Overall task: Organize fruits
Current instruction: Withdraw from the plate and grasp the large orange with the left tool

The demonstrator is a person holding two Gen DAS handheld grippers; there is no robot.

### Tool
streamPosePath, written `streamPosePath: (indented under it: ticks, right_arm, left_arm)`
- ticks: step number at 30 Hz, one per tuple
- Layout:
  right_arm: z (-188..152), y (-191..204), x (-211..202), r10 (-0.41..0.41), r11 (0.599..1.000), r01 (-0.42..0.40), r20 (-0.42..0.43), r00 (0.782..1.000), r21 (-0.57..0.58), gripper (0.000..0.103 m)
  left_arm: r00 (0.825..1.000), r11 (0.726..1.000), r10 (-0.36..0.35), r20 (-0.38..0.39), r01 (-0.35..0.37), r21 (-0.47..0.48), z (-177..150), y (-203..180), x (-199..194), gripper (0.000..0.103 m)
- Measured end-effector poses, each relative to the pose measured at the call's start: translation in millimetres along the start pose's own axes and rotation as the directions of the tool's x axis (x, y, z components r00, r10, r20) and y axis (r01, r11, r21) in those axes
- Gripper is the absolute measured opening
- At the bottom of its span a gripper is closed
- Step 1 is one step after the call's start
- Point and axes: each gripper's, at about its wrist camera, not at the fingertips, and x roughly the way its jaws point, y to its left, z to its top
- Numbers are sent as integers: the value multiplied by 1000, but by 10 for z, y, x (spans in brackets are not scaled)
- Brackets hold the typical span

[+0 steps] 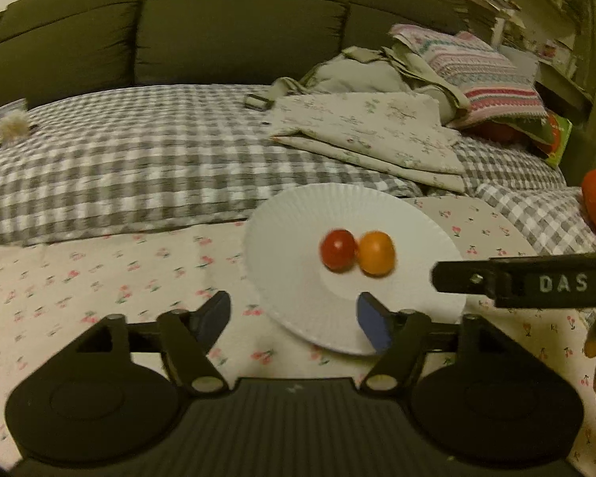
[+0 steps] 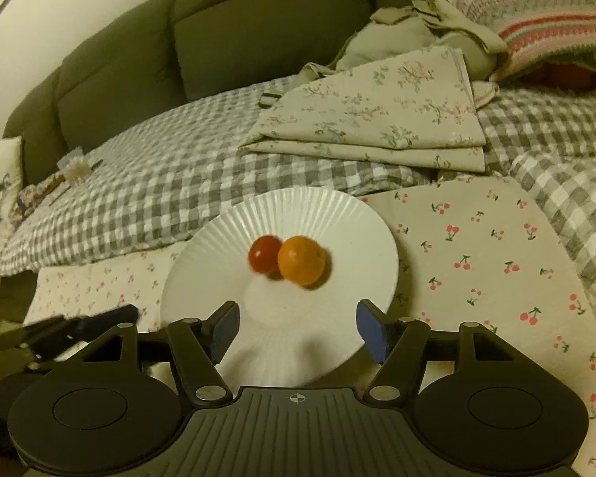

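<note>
**Two fruits plated, both grippers empty**

On the white ribbed round plate (image 2: 218, 238), the small red round fruit (image 2: 263, 255) is seen touching the orange round fruit (image 2: 302, 259). The left gripper (image 1: 294, 320) and right gripper (image 2: 298, 328) are held apart, empty. Placement is judged done; further fruit must be sought.

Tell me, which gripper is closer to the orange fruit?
Right, probably. The right gripper hangs open over the plate, facing the orange fruit. The left gripper sits open at the plate's near-left edge.

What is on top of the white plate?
The white plate carries a red fruit and an orange fruit, side by side, apparently touching. Both grippers, left and right, are open and empty. The cherry-print cloth beneath the plate is hidden where covered.
</note>
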Motion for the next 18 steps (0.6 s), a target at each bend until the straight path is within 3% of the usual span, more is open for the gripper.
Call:
streamPosePath:
  ticks: [7,18]
  right_arm:
    - [-133,252,-239,-12,999,13,23,1000,-52,68]
    - [-357,512,-630,-52,991,56,36,998,-121,73]
  left_arm:
    - [998,997,60,-13,-61,-45,-99,208,-286,81]
    - [996,994,80,-41,-83,-66,-249,238,-637,86]
